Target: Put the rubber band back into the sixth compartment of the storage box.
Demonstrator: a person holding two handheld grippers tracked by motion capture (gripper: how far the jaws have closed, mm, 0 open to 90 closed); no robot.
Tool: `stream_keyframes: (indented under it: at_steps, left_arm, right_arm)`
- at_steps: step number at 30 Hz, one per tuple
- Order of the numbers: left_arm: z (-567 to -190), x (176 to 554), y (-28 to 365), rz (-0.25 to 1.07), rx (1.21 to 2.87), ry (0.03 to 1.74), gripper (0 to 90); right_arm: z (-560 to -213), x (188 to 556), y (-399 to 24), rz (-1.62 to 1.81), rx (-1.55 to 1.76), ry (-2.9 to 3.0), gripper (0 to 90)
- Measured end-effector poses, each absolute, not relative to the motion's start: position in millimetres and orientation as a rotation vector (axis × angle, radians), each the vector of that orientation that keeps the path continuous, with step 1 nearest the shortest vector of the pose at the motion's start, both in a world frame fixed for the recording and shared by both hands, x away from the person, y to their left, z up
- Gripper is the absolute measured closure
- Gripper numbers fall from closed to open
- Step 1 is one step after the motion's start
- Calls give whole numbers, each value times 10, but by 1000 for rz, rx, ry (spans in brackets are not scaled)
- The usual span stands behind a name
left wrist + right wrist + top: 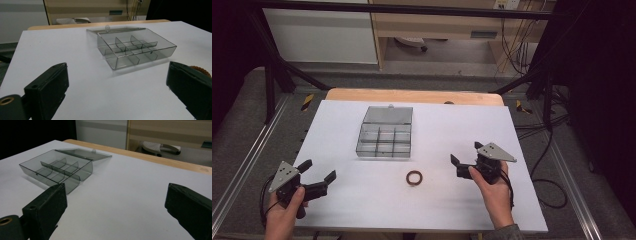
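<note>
A clear grey plastic box [383,140] with several empty compartments sits on the white table, its lid [388,115] laid open behind it. The box [136,48] lies ahead of my left jaws, and the box [56,168] lies to the left in the right gripper view. A small brown ring [414,177] lies flat in front of the box; its edge [200,70] peeks over my left gripper's right jaw. My left gripper [318,171] is open at the near left, holding nothing. My right gripper [466,153] is open at the near right, also holding nothing.
The white sheet [437,200] covers a wooden table [412,95] whose far edge shows. Black frame bars [277,70] and cables [552,185] flank the table. A cabinet and shelf [437,25] stand beyond.
</note>
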State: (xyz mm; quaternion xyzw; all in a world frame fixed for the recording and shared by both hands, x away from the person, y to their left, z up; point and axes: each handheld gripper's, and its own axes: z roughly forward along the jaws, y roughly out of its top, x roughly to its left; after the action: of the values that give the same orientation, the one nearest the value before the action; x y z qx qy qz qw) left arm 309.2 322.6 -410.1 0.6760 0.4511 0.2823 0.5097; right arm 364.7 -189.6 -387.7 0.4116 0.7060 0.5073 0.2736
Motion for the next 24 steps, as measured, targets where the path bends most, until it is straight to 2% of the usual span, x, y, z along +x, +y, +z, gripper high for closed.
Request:
stream_keyframes:
  at_steps: [24]
  left_arm:
    - [-4097, 3083, 3206, 679, 1636, 1065, 46]
  right_arm:
    - [-3983, 3586, -1307, 1370, 977, 2078, 43]
